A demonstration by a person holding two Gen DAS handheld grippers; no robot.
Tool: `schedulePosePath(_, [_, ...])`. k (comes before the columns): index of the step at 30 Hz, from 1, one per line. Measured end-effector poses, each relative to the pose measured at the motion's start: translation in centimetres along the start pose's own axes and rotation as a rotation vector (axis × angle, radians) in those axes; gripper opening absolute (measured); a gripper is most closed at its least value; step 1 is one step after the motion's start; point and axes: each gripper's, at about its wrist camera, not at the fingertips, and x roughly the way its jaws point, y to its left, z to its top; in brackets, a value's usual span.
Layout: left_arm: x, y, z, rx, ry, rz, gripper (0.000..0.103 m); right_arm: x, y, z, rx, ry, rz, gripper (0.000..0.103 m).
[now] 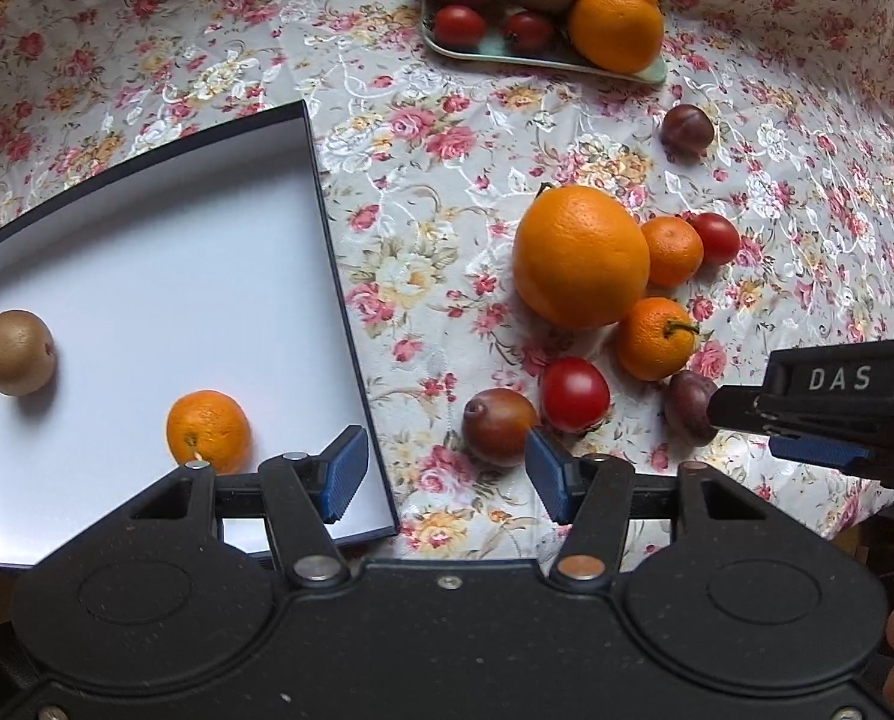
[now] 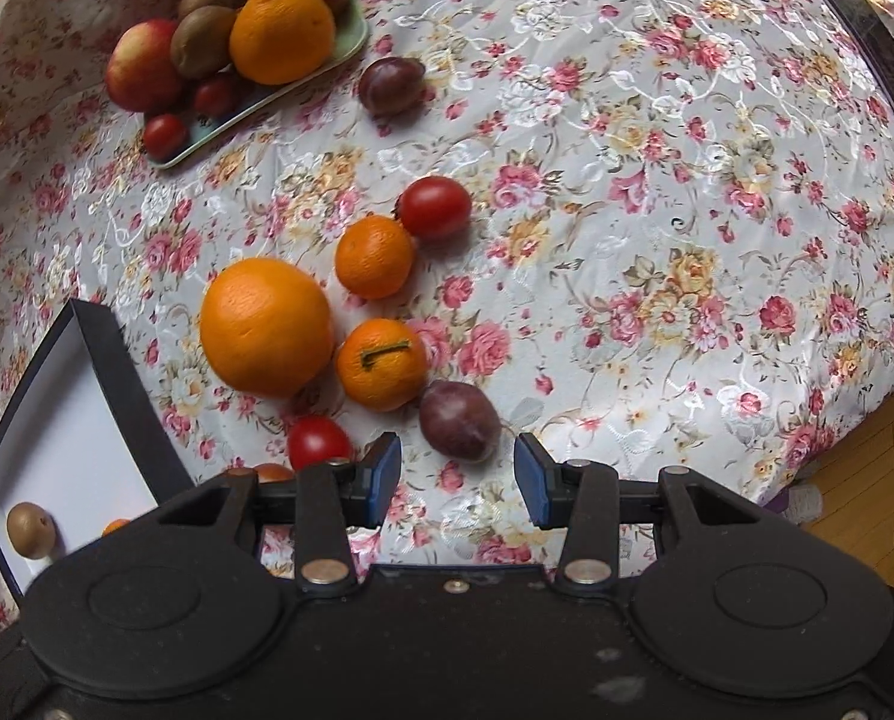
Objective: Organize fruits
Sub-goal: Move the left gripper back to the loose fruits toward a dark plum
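A floral tablecloth (image 2: 657,192) covers the whole work surface, and everything else is placed here relative to the big orange (image 2: 266,327) lying loose near its middle. Left of that orange sits a shallow dark-rimmed box (image 1: 321,228) with a white floor, holding a kiwi (image 1: 18,352) towards its far-left side and a small mandarin (image 1: 208,431) nearer the orange. Well beyond the orange, at the far edge, a pale green tray (image 2: 279,90) carries an apple (image 2: 141,65), two kiwis, a second large orange, small tomatoes and more. The left gripper (image 1: 447,474) hovers in front of the orange with its blue pads spread wide and nothing between them, one pad over the box's near corner. The right gripper (image 2: 458,480) is also spread apart and empty, low over the cloth in front and to the right of the orange. Touching the orange on its right are two mandarins: a stemmed mandarin (image 2: 381,365) on the near side and a plain mandarin (image 2: 375,256) on the far side. A dark plum (image 2: 459,420) lies just in front of the stemmed mandarin, close to the right gripper's open fingers. A reddish-brown plum (image 1: 500,426) sits in front of the orange, just beside a red tomato (image 1: 574,394). Another tomato (image 2: 435,207) touches the plain mandarin, and a third plum (image 2: 392,85) lies apart, between the orange and the tray.
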Motion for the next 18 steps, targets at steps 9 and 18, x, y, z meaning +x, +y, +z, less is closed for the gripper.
schedulePosePath(9, [1.2,-1.5,0.4,-0.018,0.010,0.003,0.061,0.4,-2.5,0.6,0.069,-0.016,-0.003,0.045])
schedulePosePath(18, [2.8,-2.2,0.4,-0.027,0.042,-0.004,0.061,0.7,-3.1,0.6,0.086,0.005,0.006,0.045])
